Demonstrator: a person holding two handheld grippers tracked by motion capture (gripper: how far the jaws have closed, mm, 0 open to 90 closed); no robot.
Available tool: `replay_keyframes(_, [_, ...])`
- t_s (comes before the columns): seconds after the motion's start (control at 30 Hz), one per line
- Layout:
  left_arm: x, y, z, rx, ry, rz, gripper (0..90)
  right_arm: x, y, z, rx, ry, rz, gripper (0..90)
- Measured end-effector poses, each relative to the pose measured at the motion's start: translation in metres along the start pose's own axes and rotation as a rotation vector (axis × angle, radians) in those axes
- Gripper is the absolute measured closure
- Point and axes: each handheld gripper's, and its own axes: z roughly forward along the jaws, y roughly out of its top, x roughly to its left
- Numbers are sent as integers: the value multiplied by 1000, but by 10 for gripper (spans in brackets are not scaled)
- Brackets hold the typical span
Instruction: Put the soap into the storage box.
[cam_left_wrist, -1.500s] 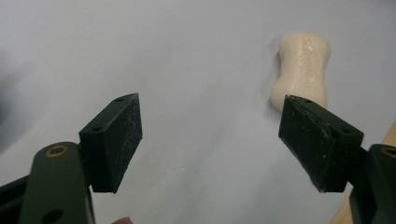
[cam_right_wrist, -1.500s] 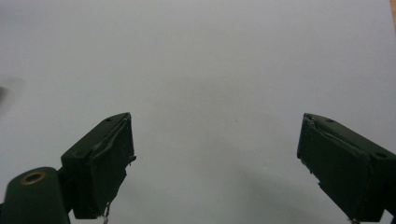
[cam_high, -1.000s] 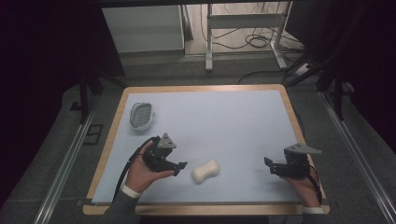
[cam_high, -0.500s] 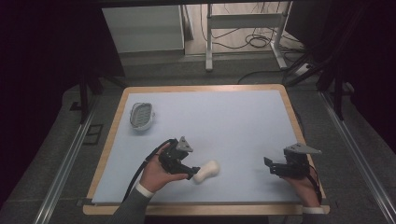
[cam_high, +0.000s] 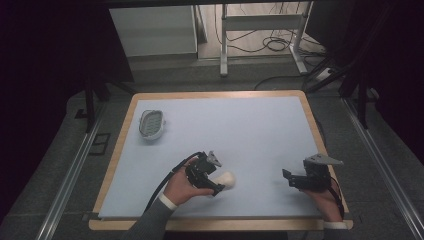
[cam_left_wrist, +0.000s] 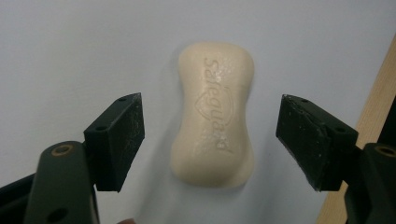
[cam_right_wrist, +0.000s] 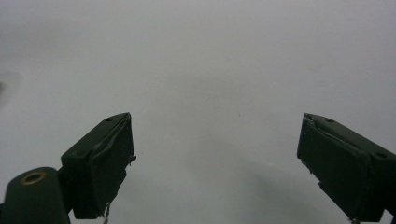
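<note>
The soap dish (cam_high: 151, 123) is the sole obstacle far left of the soap bar (cam_high: 226, 178); the table (cam_high: 250, 130) beyond the bar lies open.

Soap (cam_left_wrist: 214, 112) on table (cam_high: 250, 125), dish (cam_high: 151, 123) far-left.

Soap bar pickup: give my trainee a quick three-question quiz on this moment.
1. True or false: the left gripper already clamps the soap bar.
2. What lies at the table's far left? A) soap dish B) sponge C) cup
3. What is between the right gripper's jaws?

Key: 1. False; its jaws have just been closing, but gaps remain either side of the bar. 2. A, the soap dish. 3. Nothing, just bare table.
</note>
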Motion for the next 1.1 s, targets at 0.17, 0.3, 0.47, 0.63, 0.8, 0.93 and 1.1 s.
replay_keyframes(0.17, [0, 4, 10, 33, -13, 12, 275, 0, 0, 1, 4, -1, -4, 108])
replay_keyframes(0.3, [-2, 6, 16, 56, -20, 17, 304, 0, -1, 1, 5, -2, -4, 108])
replay_keyframes(0.47, [-2, 7, 23, 86, -36, 12, 344, 0, -1, 1, 9, -2, -2, 108])
replay_keyframes(0.63, [-2, 7, 29, 111, -31, 11, 382, -1, -1, 1, 9, -5, -3, 108])
replay_keyframes(0.8, [-2, 8, 30, 117, -6, 6, 461, -1, -1, 1, 8, -5, -2, 108])
replay_keyframes(0.93, [-3, 8, 31, 125, 1, 9, 463, -2, -1, 0, 7, -6, -3, 108])
replay_keyframes(1.1, [-6, 9, 34, 140, 18, 21, 469, -2, -1, 0, 7, -10, 0, 108])
